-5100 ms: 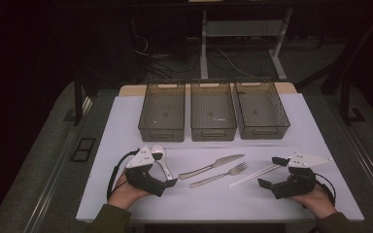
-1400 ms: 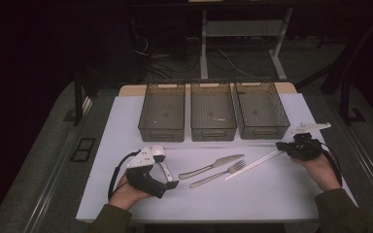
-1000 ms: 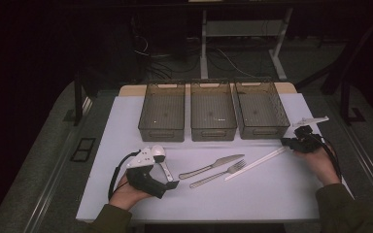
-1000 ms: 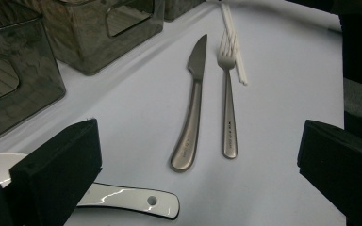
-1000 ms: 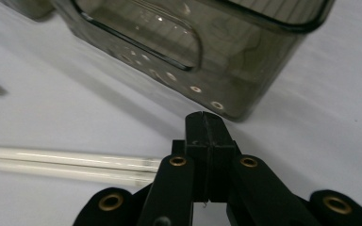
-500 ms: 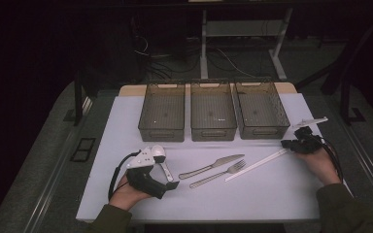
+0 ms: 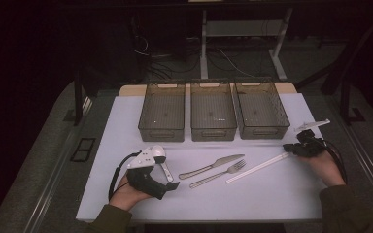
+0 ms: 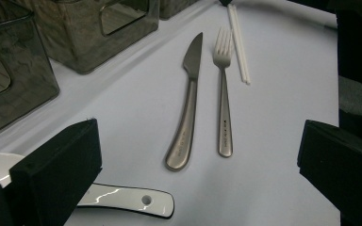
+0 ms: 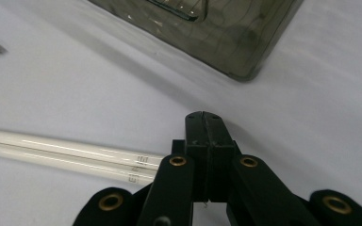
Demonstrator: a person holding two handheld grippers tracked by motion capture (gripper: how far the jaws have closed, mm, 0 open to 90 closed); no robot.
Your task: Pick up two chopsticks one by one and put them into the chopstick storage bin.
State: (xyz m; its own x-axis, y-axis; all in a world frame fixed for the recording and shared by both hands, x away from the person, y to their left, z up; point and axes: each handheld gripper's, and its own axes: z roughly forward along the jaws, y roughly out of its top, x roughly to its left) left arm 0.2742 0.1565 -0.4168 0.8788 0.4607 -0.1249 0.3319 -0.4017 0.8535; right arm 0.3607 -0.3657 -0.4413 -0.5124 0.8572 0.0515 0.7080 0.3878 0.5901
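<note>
Right gripper [image 7: 292, 148] has shifted from near edge to far right, jaws clamped on white plastic chopsticks [image 7: 257, 168]; left gripper [image 8: 198, 155] open, idle — pickup step; next, lift toward smoky translucent bins [image 7: 262, 104].

the chopsticks' [image 9: 66, 157] near ends are hidden behind the right tool [image 9: 206, 123].

Three bins [image 7: 213, 116] stand side by side at the far edge of the table [image 7: 281, 194]. In front of them lie, left to right, a spoon [image 7: 161, 160], knife [image 7: 211, 166], fork [image 7: 218, 173] and chopsticks [image 7: 257, 168]. The left gripper [image 7: 167, 187] rests beside the spoon, the right gripper [image 7: 287, 148] at the chopsticks' far end.
</note>
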